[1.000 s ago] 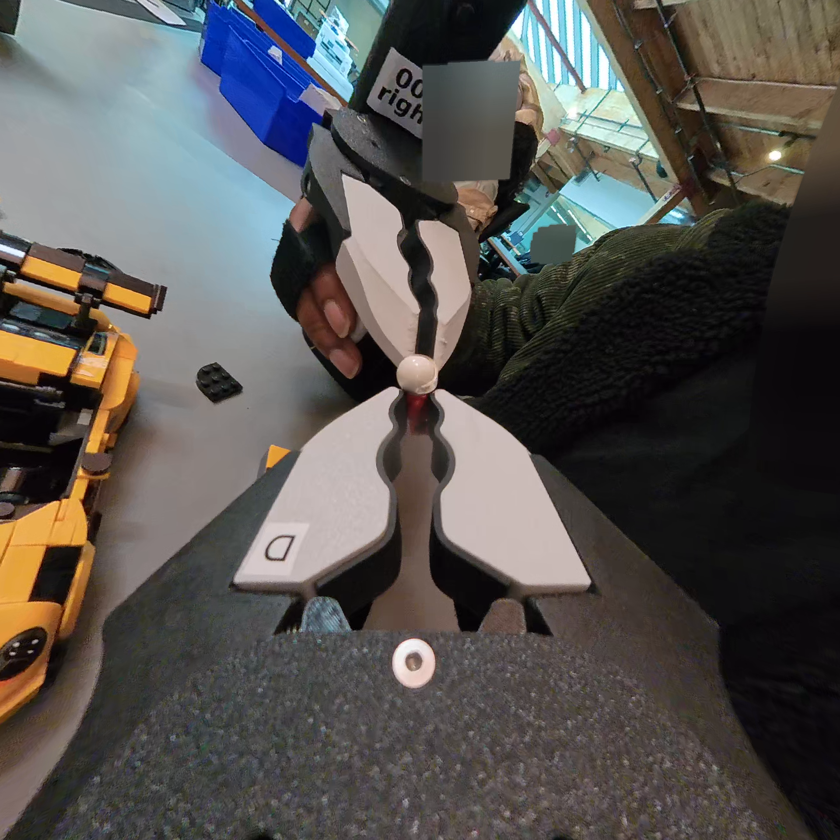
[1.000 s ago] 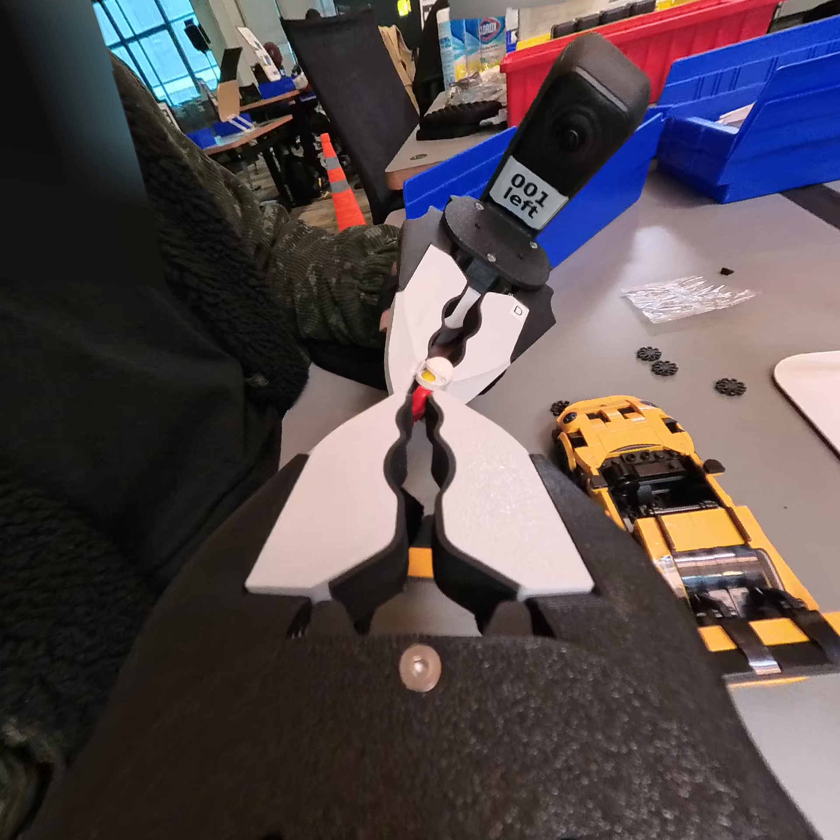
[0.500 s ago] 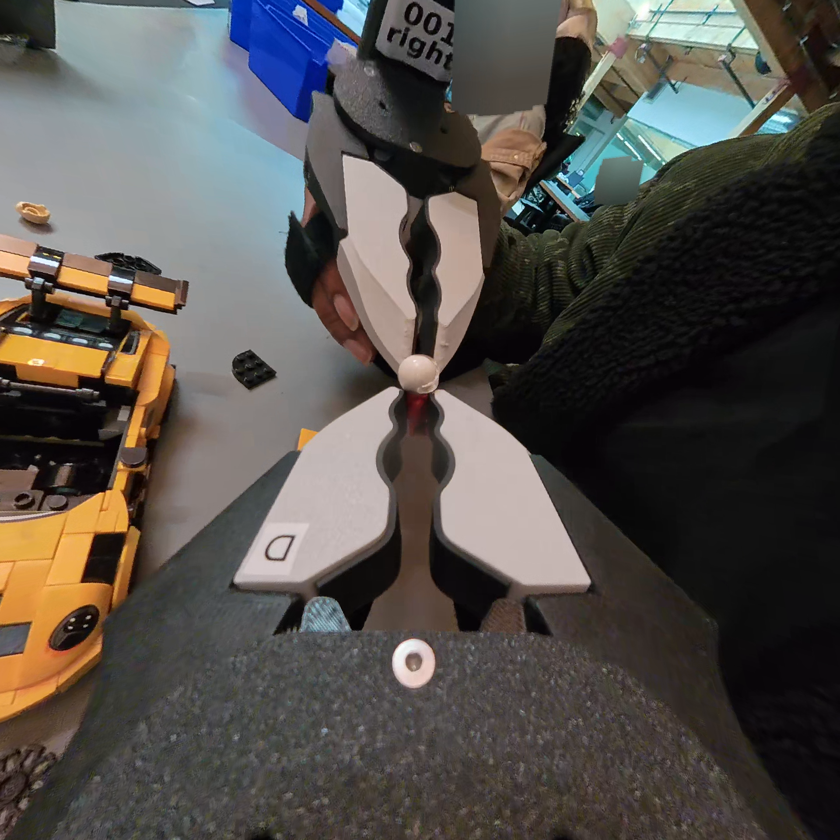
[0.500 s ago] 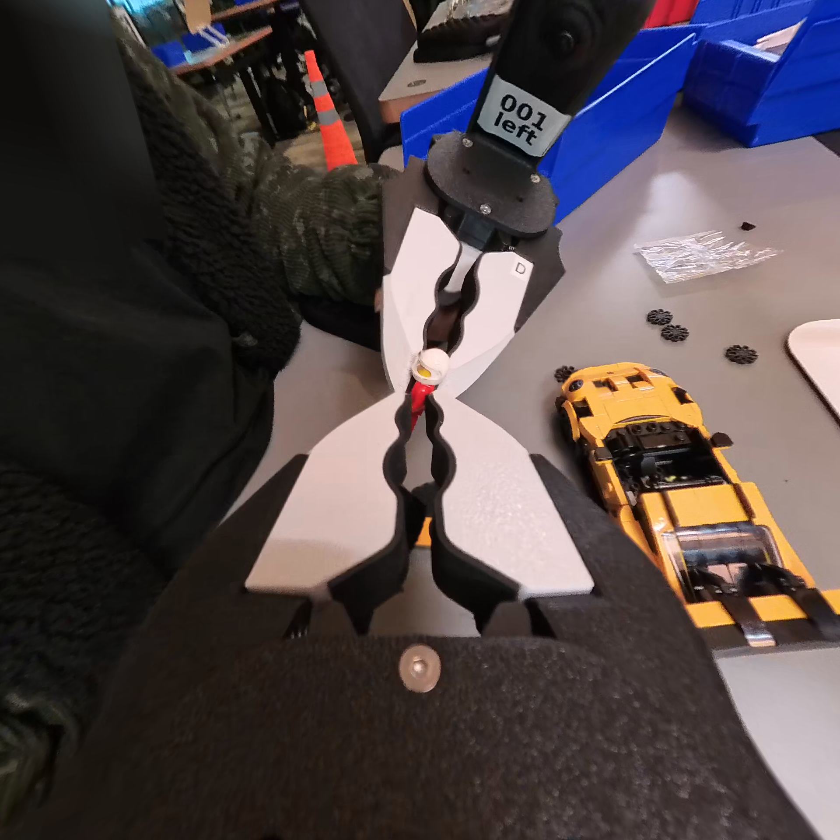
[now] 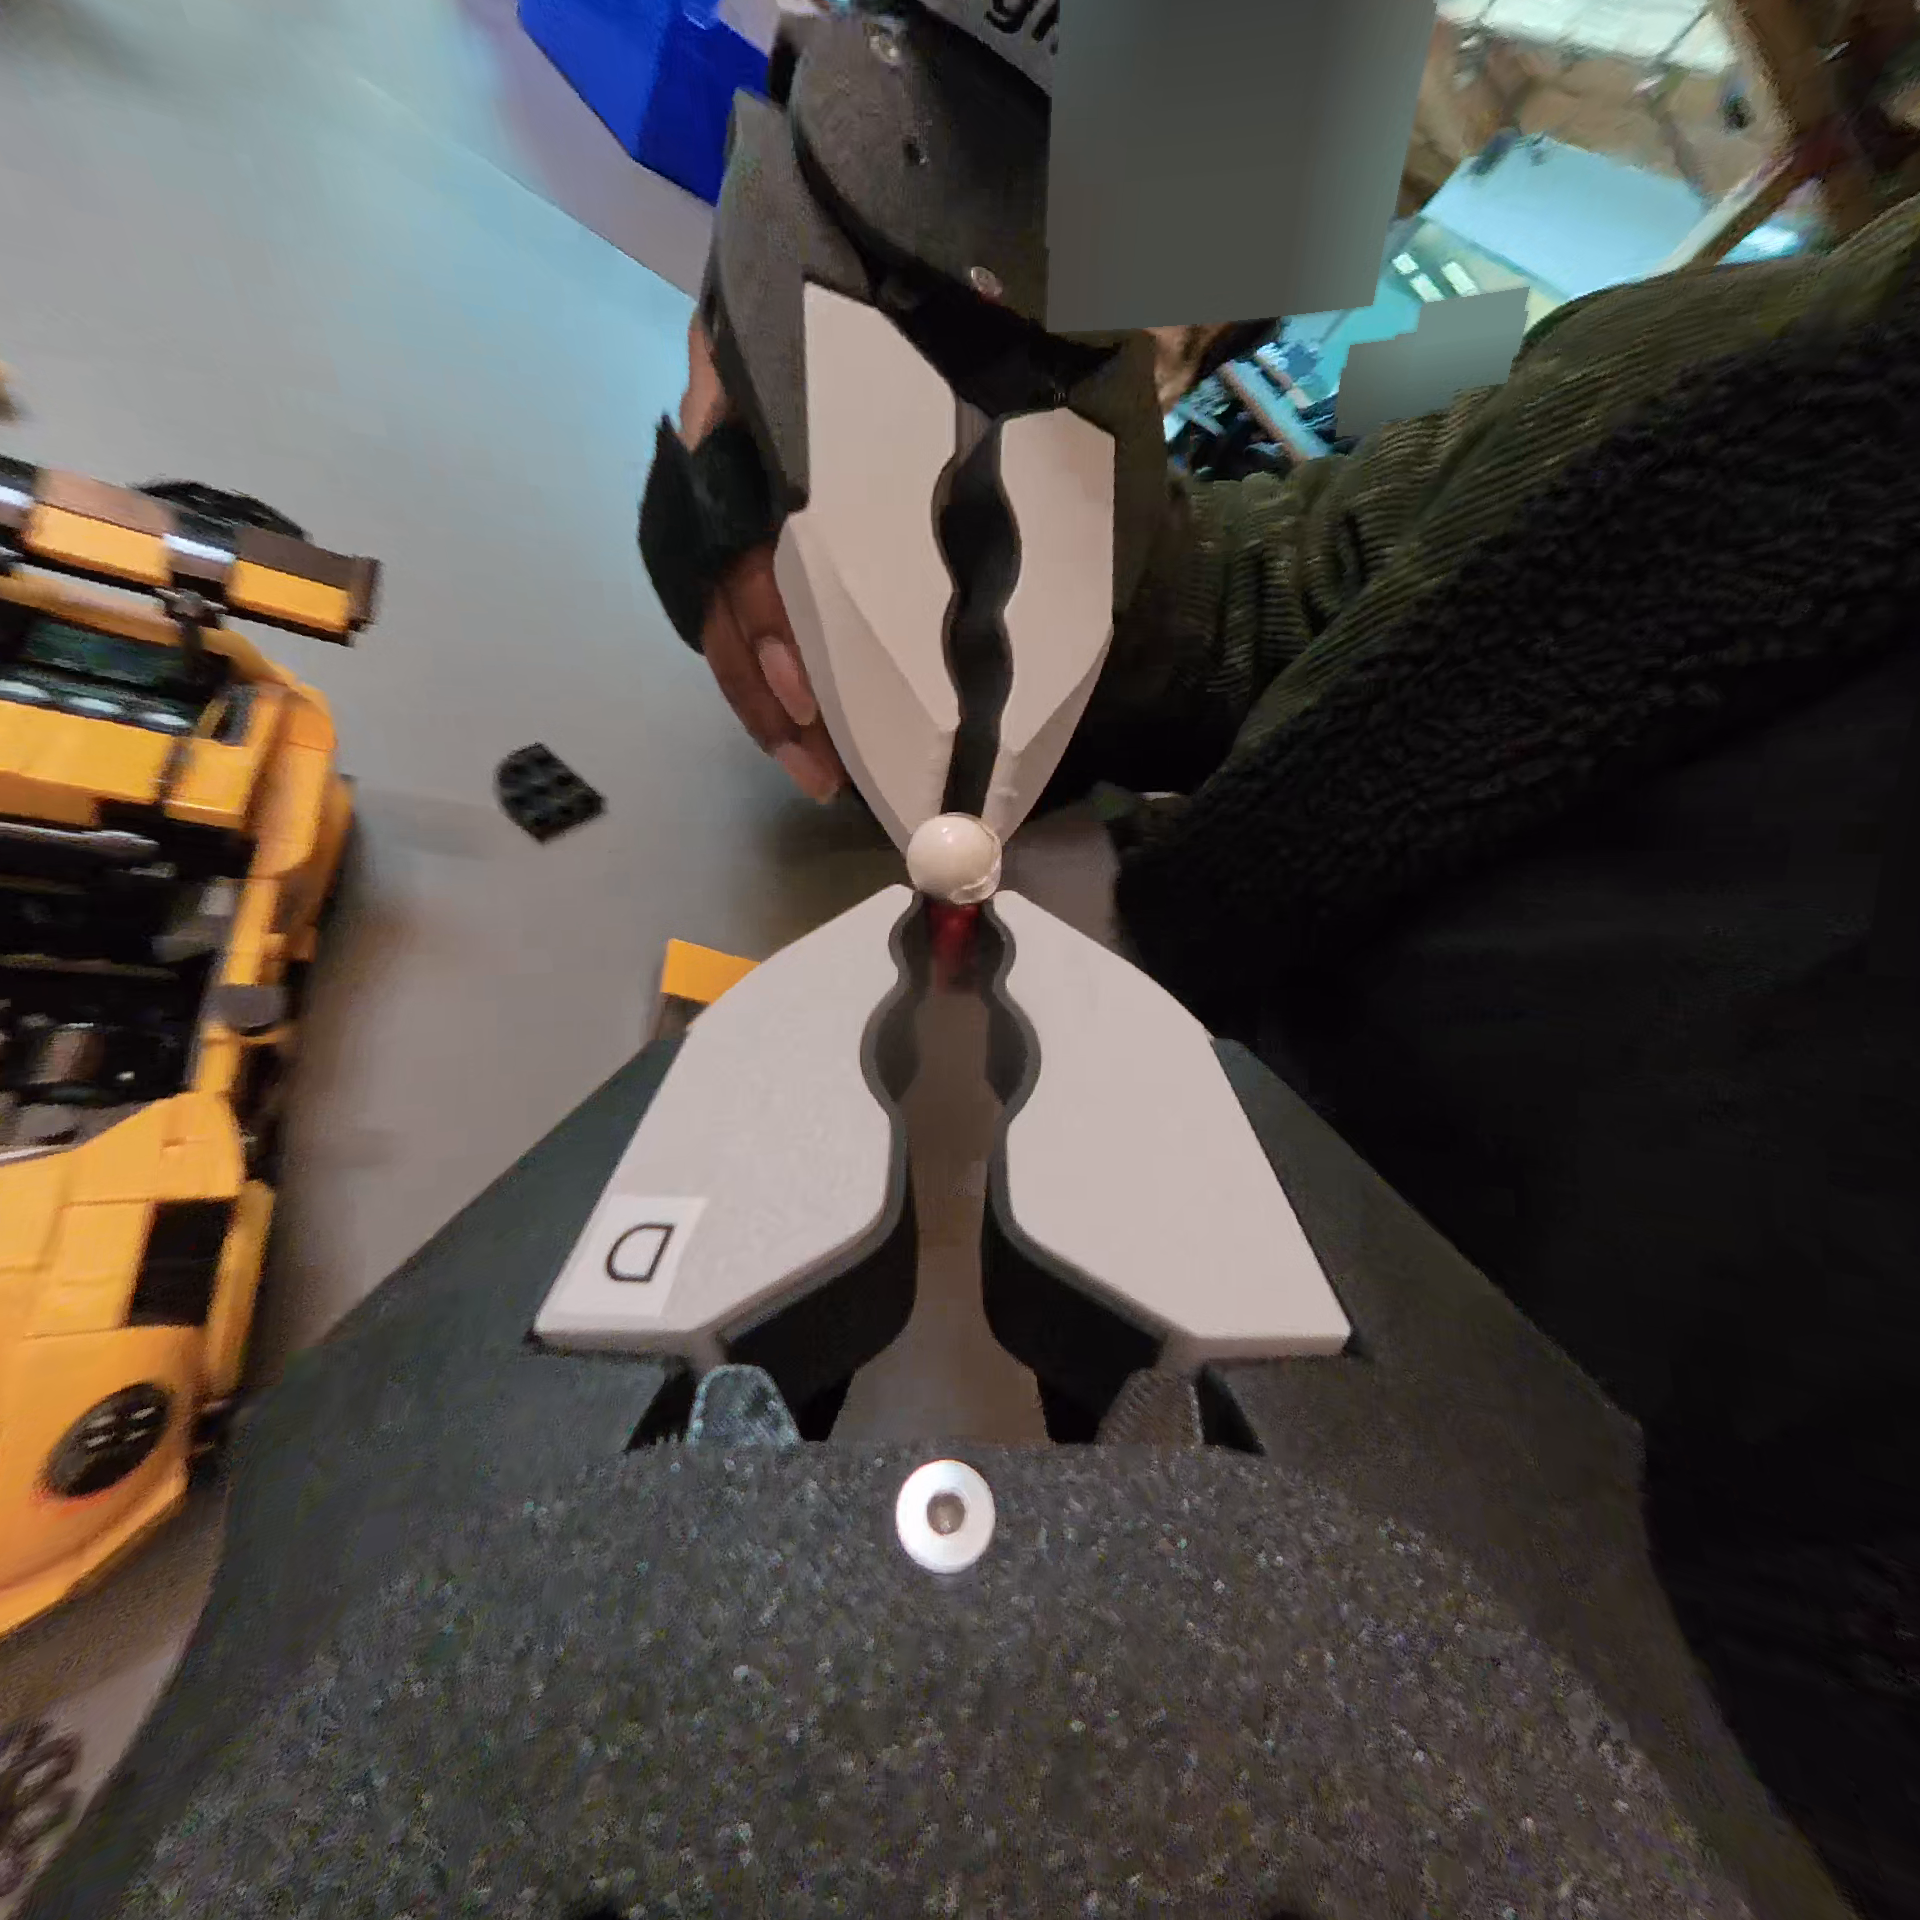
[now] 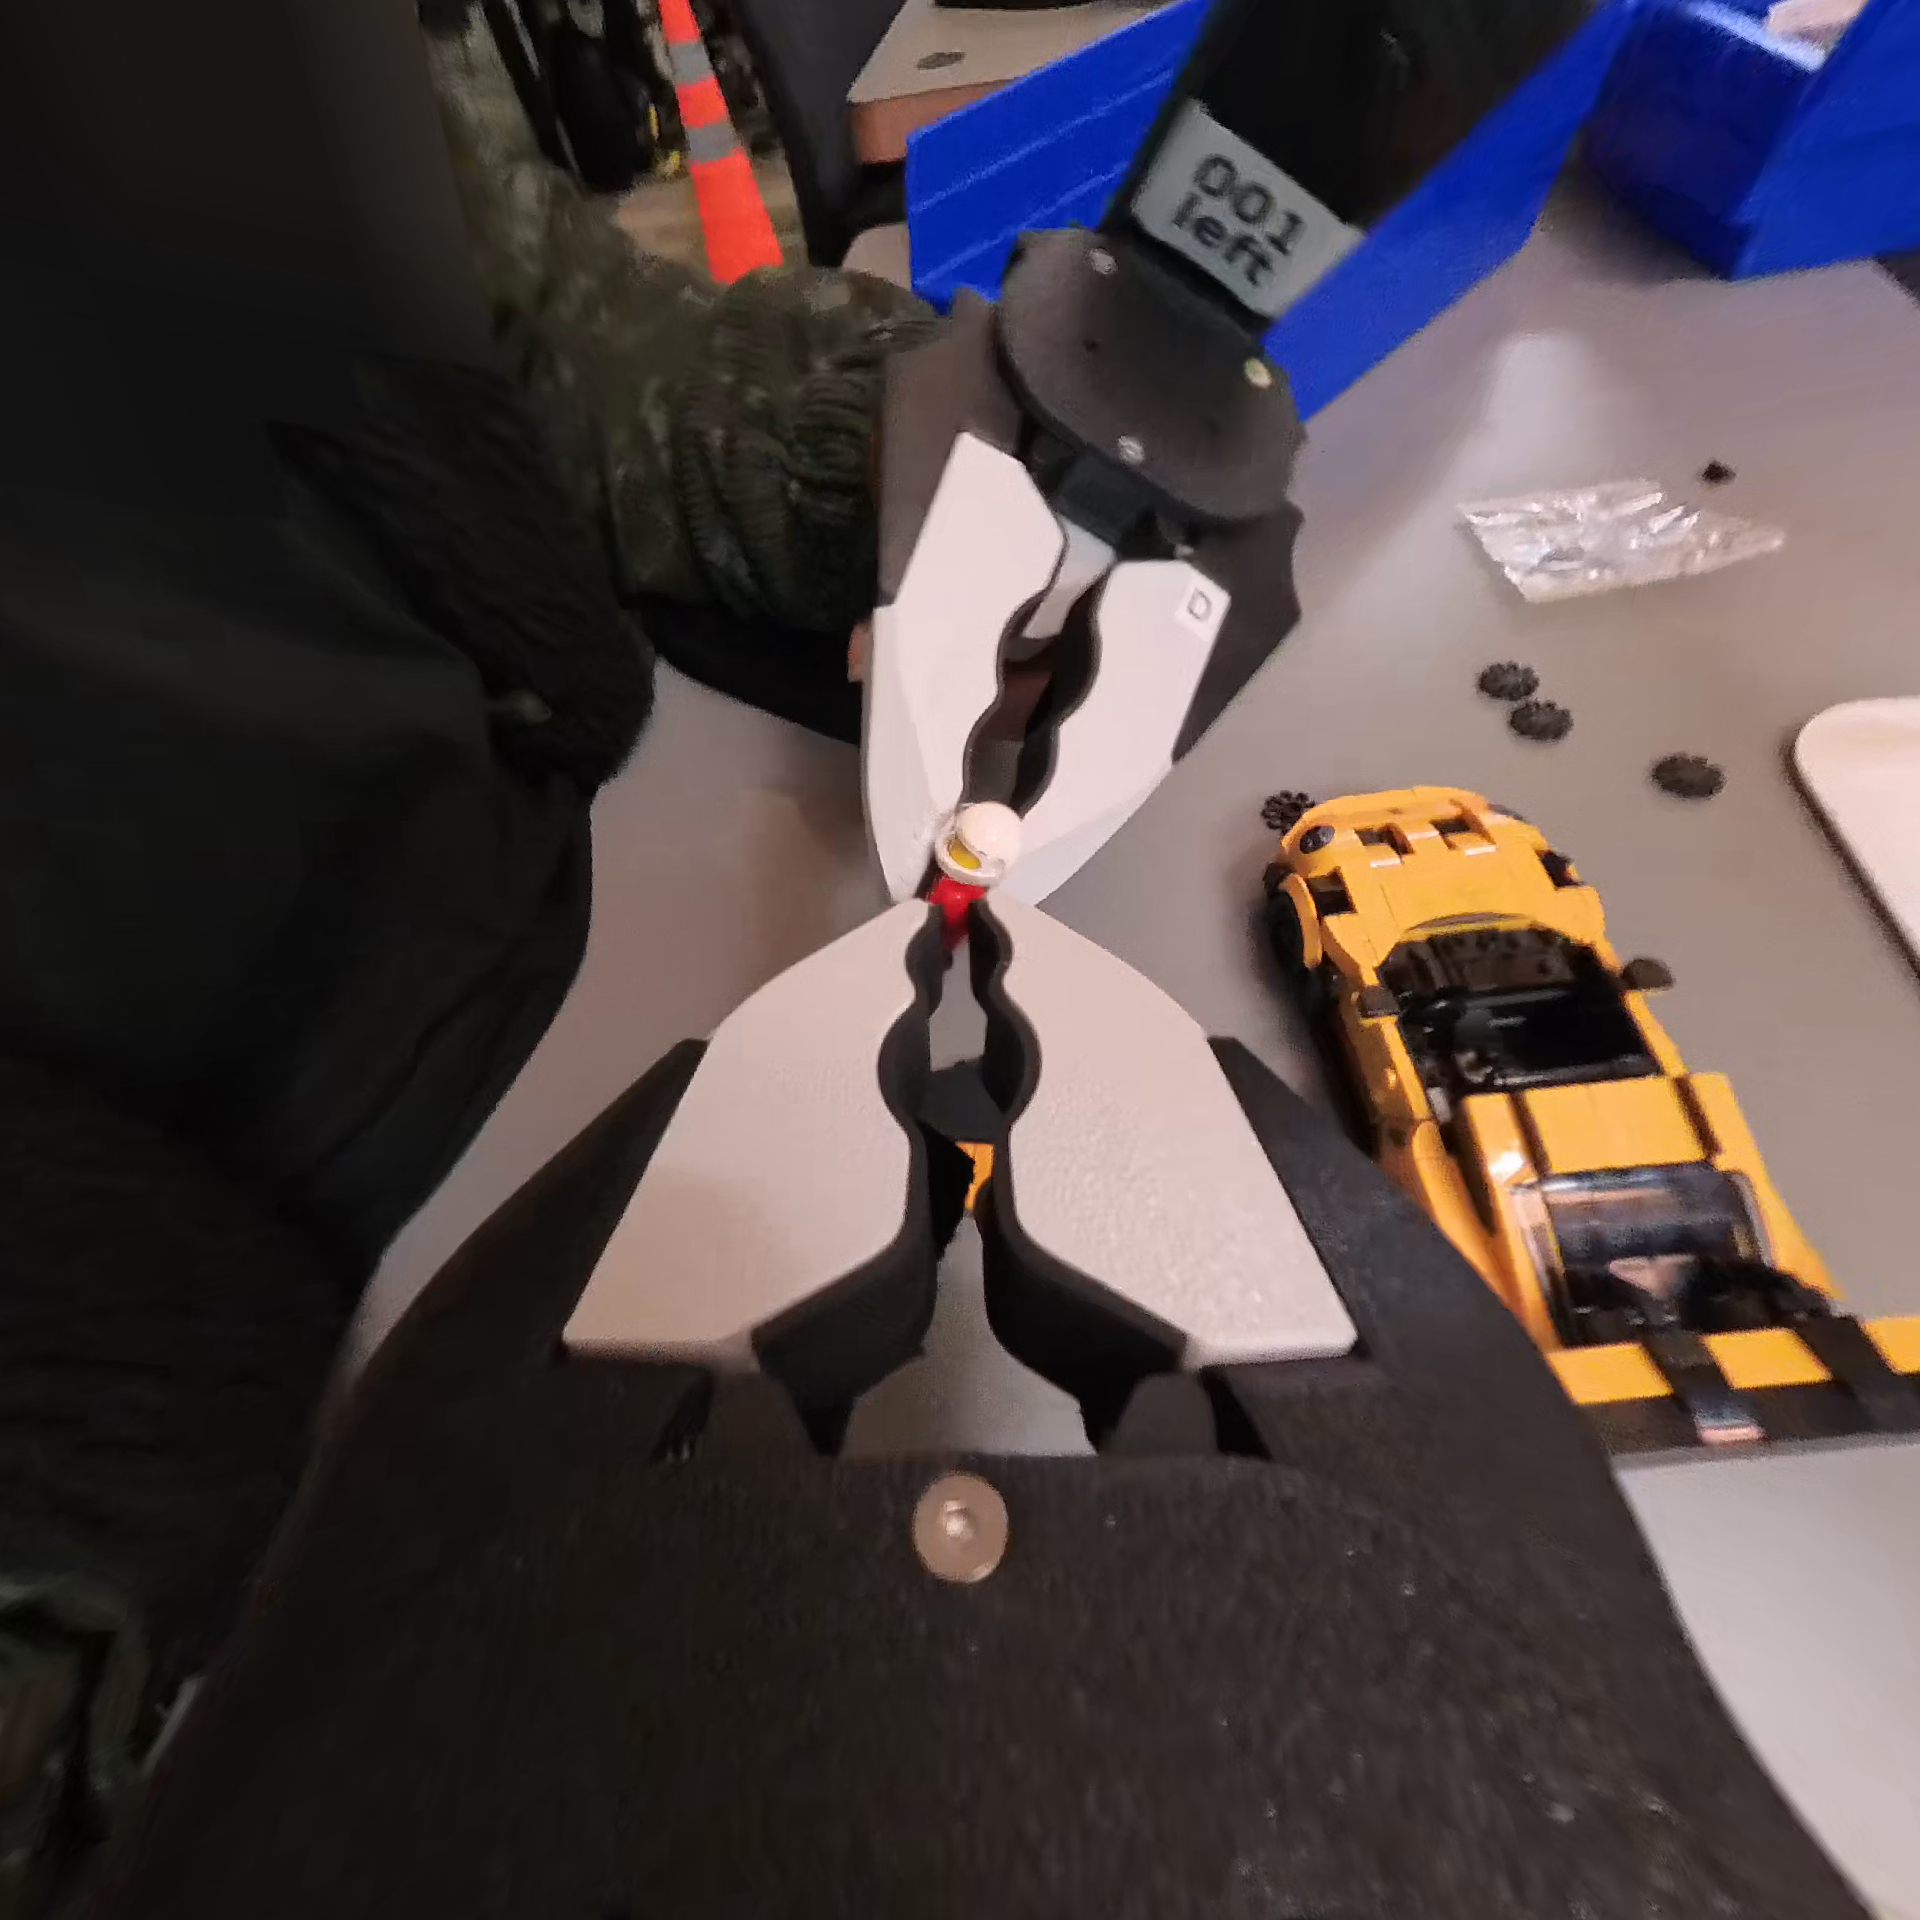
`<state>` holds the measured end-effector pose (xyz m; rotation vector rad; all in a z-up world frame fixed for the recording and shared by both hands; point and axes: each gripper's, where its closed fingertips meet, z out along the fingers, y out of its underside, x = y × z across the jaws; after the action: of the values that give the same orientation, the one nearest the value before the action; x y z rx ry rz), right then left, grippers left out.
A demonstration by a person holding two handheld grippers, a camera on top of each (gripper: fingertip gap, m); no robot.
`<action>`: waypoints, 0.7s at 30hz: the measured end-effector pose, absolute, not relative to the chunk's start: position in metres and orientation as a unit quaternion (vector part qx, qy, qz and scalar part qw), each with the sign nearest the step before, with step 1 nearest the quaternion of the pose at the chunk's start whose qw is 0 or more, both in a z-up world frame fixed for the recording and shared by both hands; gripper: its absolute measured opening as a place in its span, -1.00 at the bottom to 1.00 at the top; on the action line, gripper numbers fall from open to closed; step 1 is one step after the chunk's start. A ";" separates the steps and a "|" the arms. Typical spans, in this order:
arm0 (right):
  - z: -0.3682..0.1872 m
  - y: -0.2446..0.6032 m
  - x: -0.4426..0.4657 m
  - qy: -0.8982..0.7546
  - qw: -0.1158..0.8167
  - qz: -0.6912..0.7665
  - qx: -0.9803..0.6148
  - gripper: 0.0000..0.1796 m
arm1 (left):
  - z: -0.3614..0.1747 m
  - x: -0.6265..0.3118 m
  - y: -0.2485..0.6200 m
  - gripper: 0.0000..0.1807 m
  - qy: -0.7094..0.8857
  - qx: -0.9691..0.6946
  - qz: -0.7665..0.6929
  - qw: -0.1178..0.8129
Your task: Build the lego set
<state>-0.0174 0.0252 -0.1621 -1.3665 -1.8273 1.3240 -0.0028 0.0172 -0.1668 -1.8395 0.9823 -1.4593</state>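
Observation:
A small minifigure with a white helmet (image 5: 954,854) and a red body (image 5: 952,927) is held in the air between my two grippers, which meet tip to tip. My left gripper (image 5: 954,914) is shut on the red body. My right gripper (image 5: 971,810) comes from the opposite side and is shut at the helmet. In the right wrist view, the helmet (image 6: 979,836) sits at the left gripper's (image 6: 966,862) tips and the red body (image 6: 948,906) sits in my right gripper (image 6: 951,925). The yellow lego car (image 6: 1507,1039) stands on the grey table, also in the left wrist view (image 5: 125,1039).
A black plate (image 5: 549,792) and a yellow piece (image 5: 701,966) lie by the car. Black gear-like pieces (image 6: 1507,681), a clear plastic bag (image 6: 1610,535) and a white tray (image 6: 1870,790) lie to the right. Blue bins (image 6: 1039,156) stand behind. The person's dark sleeves fill one side.
Both grippers have stayed tip to tip on the minifigure while tilting down towards the table. The car and the opposite gripper look larger and closer in both views.

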 end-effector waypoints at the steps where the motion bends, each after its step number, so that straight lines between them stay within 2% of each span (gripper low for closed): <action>1: -0.164 0.028 -0.019 -0.657 0.241 0.495 -0.515 -0.95 | -0.169 -0.004 0.020 -0.91 0.376 -0.696 -0.527 0.310; 11: -0.168 0.051 -0.032 -0.517 0.179 0.567 -0.616 -0.95 | -0.178 -0.021 0.052 -0.91 0.434 -0.714 -0.305 0.458; 21: -0.165 0.061 -0.038 -0.409 0.130 0.630 -0.647 -0.96 | -0.176 -0.030 0.064 -0.91 0.448 -0.703 -0.205 0.512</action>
<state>-0.0380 0.0613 -0.1645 -1.8790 -1.1880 1.8315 -0.0297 0.0645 -0.1758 -1.6922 1.0789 -0.4926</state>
